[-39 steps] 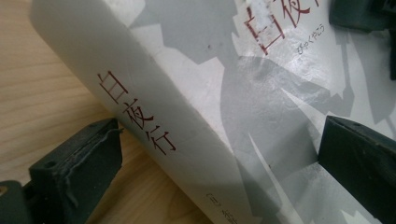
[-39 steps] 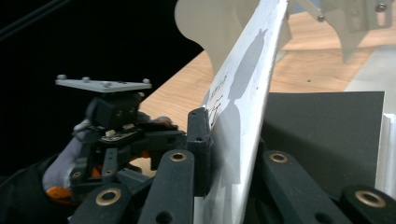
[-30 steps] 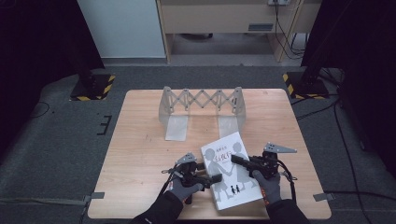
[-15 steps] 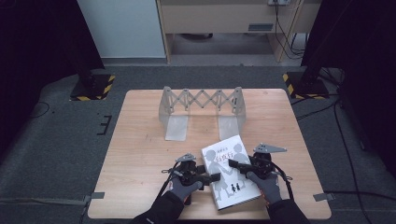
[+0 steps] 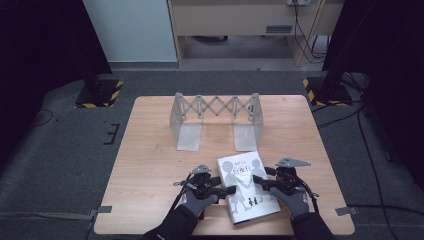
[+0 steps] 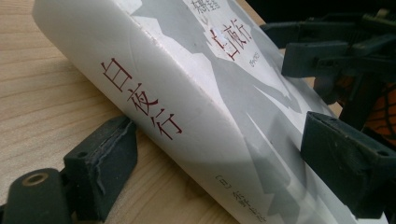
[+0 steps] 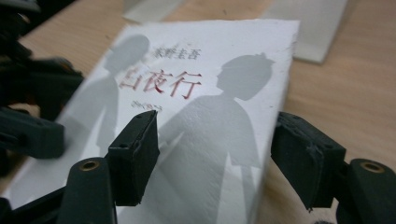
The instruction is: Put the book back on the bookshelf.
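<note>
— What changed with the book (image 5: 246, 186)?
— It swung from a slant to lie squarer on the tabletop (image 5: 150, 165), nearer the front edge.
— And the right gripper (image 7: 212, 158)?
— Its fingers (image 7: 135, 154), earlier clamped on the book's edge, had just been opening; the page edge stood loose between them.
— The left gripper (image 6: 224, 158)?
— It had just been closing a little, the spine between its fingers (image 6: 105, 161).

The person wears dark sleeves and grey knit gloves with orange trim; the left gripper (image 5: 226, 188) and right gripper (image 5: 260, 183) are black, each topped by a grey three-cornered plate; their blocky jaw pads look scuffed; black cables trail back.
</note>
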A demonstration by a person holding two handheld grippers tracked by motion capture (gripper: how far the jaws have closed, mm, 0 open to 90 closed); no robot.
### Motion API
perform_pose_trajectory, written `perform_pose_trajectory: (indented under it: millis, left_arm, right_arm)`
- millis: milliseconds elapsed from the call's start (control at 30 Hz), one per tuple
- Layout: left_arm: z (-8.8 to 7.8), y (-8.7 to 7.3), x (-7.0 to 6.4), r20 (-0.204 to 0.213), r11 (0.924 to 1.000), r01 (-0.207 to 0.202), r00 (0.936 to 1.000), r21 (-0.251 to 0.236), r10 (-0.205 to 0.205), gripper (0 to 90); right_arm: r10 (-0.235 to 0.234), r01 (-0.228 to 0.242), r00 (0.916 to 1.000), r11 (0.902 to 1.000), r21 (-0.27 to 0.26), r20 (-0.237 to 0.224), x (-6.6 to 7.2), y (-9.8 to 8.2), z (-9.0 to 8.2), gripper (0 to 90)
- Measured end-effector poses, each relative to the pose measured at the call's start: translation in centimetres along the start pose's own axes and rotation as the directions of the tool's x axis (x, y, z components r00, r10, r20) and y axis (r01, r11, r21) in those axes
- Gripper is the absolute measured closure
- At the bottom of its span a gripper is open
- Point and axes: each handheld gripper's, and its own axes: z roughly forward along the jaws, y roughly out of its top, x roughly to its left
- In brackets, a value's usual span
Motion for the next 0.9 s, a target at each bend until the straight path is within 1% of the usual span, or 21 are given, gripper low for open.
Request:
perform_pose_trajectory:
  millis: [33,100,167,200,333,400,467,533,567,667,733,800,900]
  left_arm:
    - [0.0,0.01,0.01,0.0,1.0,-0.001,1.0,0.001,0.001,10.7]
    - [0.02,0.01,0.02,0.0,1.0,0.0,1.0,0.0,0.0,10.6]
    - [0.03,0.01,0.03,0.0,1.0,0.001,1.0,0.0,-0.001,10.7]
    - [0.03,0.02,0.02,0.0,1.0,0.001,1.0,0.0,-0.001,10.6]
    - [0.05,0.02,0.02,0.0,1.0,0.003,1.0,0.0,-0.003,10.4]
    - [0.11,0.01,-0.06,-0.001,1.0,-0.003,1.0,0.002,0.003,8.6]
    - [0.3,0.0,-0.38,-0.015,0.9998,-0.018,0.9997,0.006,0.018,7.2]
    - [0.58,-0.01,-0.73,-0.023,0.9997,-0.023,0.9995,0.007,0.024,1.5]
    - [0.63,-0.04,-0.75,-0.018,0.9998,-0.019,0.9996,0.005,0.02,0.1]
    - [0.62,-0.03,-0.72,-0.016,0.9998,-0.019,0.9997,0.005,0.019,0.0]
    - [0.65,-0.05,-0.8,-0.024,0.9998,-0.019,0.9995,0.003,0.019,0.0]
    - [0.73,-0.04,-0.97,-0.041,0.9994,-0.032,0.9986,0.01,0.032,0.0]
    - [0.64,-0.04,-0.88,-0.043,0.9996,-0.028,0.9987,0.008,0.028,1.4]
  right_arm:
    - [0.0,0.0,1.0,1.0,0.0,0.0,0.0,0.0,0.0,33.5]
    - [0.019,-0.019,0.9997,0.9998,0.007,-0.015,-0.17,-0.05,-0.1,34.2]
    - [0.024,-0.024,0.9996,0.9997,0.011,-0.013,-0.22,-0.11,-0.05,35.3]
    - [0.041,-0.041,0.999,0.9991,0.012,-0.018,-0.28,-0.15,0.0,35.7]
    - [0.048,-0.048,0.9984,0.9988,0.006,-0.029,-0.45,-0.35,0.06,36.1]
    - [0.056,-0.056,0.9979,0.9984,0.006,-0.031,-0.47,-0.34,0.08,36.4]
    - [0.058,-0.058,0.9978,0.9983,0.005,-0.031,-0.46,-0.34,0.09,36.4]
    - [0.056,-0.056,0.998,0.9984,0.004,-0.03,-0.42,-0.34,0.07,36.5]
    - [0.056,-0.056,0.998,0.9984,0.004,-0.03,-0.42,-0.34,0.06,36.6]
    - [0.058,-0.058,0.9979,0.9983,0.003,-0.03,-0.38,-0.35,0.07,36.5]
    - [0.057,-0.056,0.9979,0.9984,0.004,-0.031,-0.41,-0.32,0.09,36.6]
    - [0.064,-0.064,0.9974,0.9979,0.007,-0.034,-0.43,-0.31,0.09,36.6]
    - [0.06,-0.06,0.9977,0.9982,0.003,-0.031,-0.41,-0.32,0.08,37.1]
